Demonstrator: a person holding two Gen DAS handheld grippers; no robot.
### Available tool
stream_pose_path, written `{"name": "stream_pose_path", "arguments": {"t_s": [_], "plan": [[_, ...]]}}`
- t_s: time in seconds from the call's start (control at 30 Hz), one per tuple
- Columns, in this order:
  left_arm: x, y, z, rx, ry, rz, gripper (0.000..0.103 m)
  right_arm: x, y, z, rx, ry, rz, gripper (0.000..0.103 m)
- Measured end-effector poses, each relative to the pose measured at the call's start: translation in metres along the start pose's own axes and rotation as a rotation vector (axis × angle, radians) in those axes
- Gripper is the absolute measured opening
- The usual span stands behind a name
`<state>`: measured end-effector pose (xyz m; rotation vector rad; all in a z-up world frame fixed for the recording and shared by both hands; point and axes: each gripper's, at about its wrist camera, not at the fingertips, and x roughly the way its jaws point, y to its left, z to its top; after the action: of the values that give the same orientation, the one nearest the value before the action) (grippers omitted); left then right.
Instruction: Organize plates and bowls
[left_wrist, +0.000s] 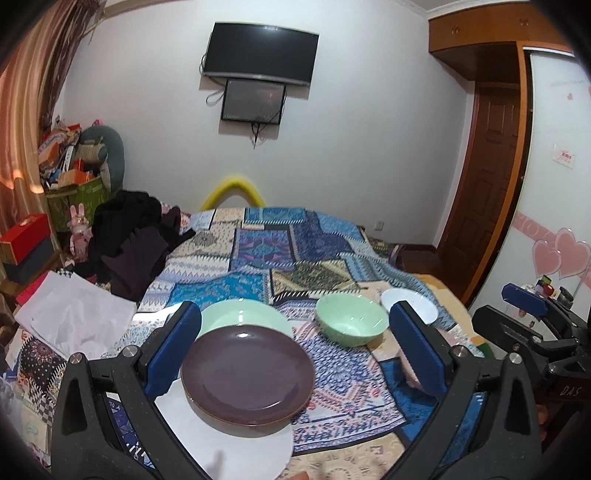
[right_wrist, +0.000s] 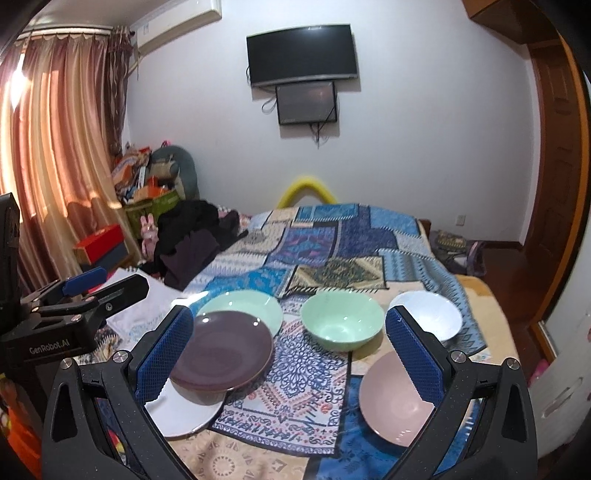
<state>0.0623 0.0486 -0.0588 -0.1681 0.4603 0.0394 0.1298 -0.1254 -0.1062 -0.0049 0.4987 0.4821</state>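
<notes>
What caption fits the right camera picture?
Open right gripper above round purple plate, mint green bowl, pink plate.

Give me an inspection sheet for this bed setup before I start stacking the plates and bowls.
Surface: patchwork bedspread, rumpled.
Job's things: purple plate overlaps a white plate and a green plate; green bowl, white bowl and pink bowl lie apart.
Clutter: dark clothes at the bed's left edge; white paper beside them.
Grippers: left gripper and right gripper both open, holding nothing.
Cables: wires hang below the wall TV and the smaller screen.
Surroundings: curtain, overfilled box, wooden door.
</notes>
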Motion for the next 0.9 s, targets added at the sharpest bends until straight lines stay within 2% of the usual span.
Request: {"name": "stream_pose_path", "arguments": {"t_s": [0.17,0.33,0.37,0.43,0.8,0.9], "plan": [[0.027,0.025,-0.009,-0.01,0.049,0.025,0.103,0.03,0.002,-0.004,0.031,0.075,0.037,0.103],[0.06,0.053,-0.019,-0.026,0.134,0.029,0.102,0.06,0.008,-0.008,0.037,0.148,0.061,0.1],[0.066,0.058,-0.022,-0.027,0.147,0.038,0.1,0.065,0.009,-0.009,0.035,0.161,0.062,0.098],[0.078,0.069,-0.027,-0.021,0.184,0.053,0.087,0.078,0.012,-0.014,0.032,0.197,0.061,0.093],[0.136,0.117,-0.053,-0.001,0.337,0.094,0.073,0.138,0.018,-0.041,0.032,0.382,0.084,0.067],[0.152,0.132,-0.06,-0.015,0.399,0.089,0.064,0.15,0.016,-0.049,0.048,0.419,0.087,0.064]]}}
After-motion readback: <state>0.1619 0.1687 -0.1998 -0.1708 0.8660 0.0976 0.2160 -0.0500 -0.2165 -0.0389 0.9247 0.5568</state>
